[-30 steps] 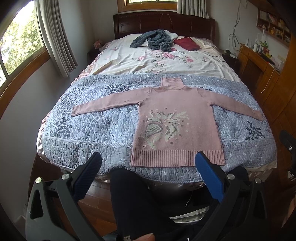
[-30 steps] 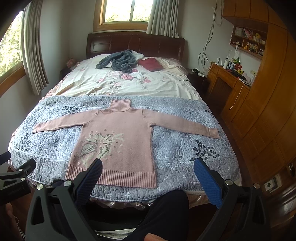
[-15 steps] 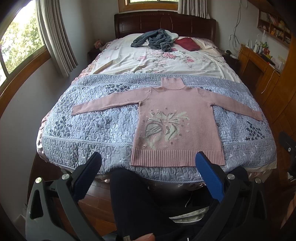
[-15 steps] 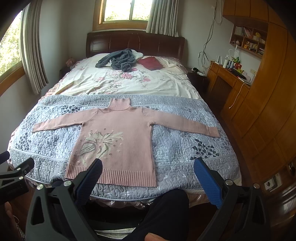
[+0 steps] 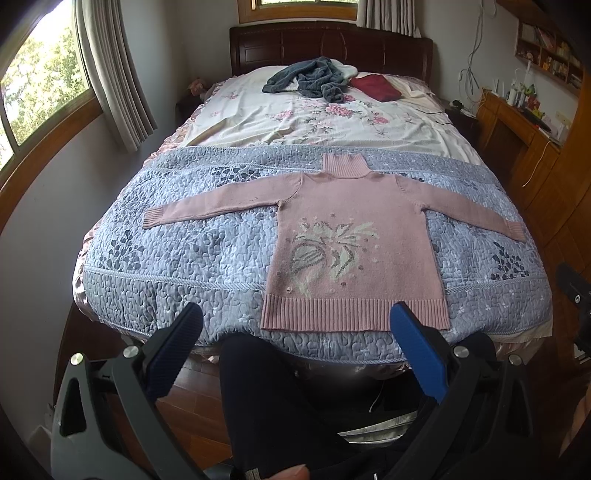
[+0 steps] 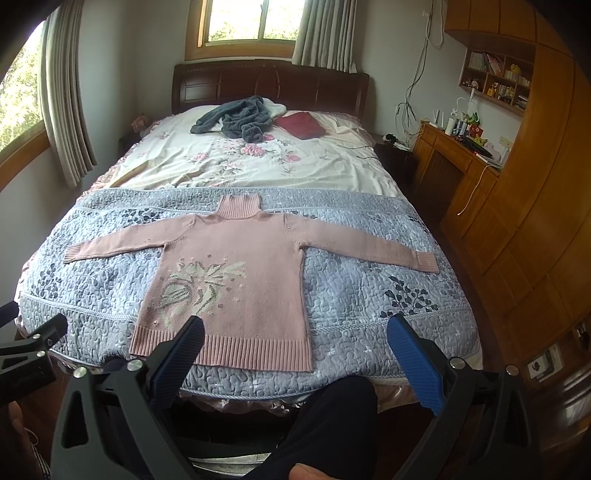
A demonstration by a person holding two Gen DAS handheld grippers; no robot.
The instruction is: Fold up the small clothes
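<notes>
you hold both the left gripper [image 5: 295,325] and right gripper [image 6: 295,338] wide and empty, short of the pink sweater [image 5: 347,243], which lies flat with sleeves spread, ready for folding.

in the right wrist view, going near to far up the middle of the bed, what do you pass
pink sweater on the grey quilt → flowered sheet → dark grey garment in a heap → dark wooden headboard → window
</notes>
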